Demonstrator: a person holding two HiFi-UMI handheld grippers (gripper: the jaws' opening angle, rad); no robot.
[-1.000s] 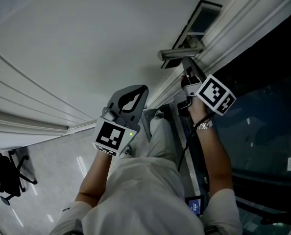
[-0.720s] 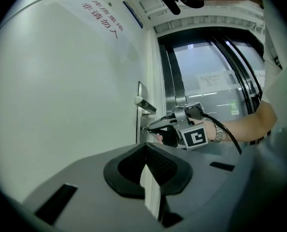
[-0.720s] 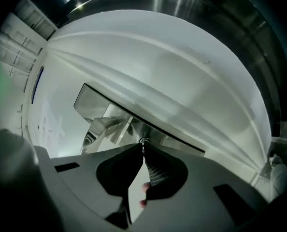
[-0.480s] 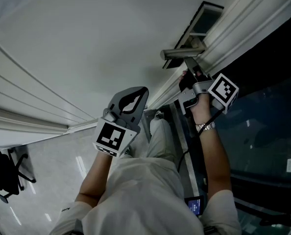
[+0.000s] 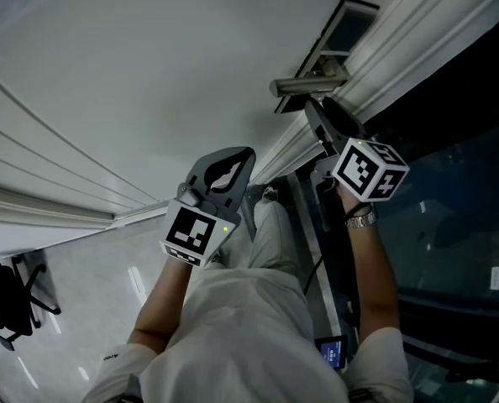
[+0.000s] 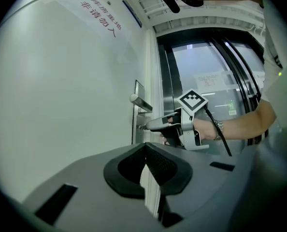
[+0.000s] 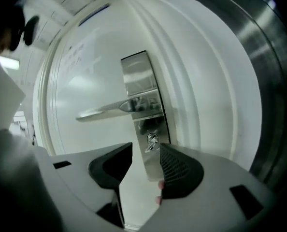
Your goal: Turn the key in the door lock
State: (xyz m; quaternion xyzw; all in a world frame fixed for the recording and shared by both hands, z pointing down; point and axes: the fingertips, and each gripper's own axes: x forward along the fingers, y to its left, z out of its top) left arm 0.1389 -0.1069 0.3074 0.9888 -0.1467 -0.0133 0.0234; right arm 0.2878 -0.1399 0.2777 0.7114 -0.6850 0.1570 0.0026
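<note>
Looking along the right gripper (image 7: pixel 146 151), only its own view shows the key (image 7: pixel 152 141). It sits in the lock plate (image 7: pixel 136 74) under the handle (image 7: pixel 102 111) at frame centre, between jaws that have just been opening and now stand wide, clear of it. In the head view that gripper covers the key. The left gripper (image 6: pixel 146 149), low in its own view, is closed on nothing.

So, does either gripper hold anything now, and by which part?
Nothing is held. The jaws of the right gripper have just been opening; the key, in the lock, stands between them, not pressed. The left gripper is shut and empty.
</note>
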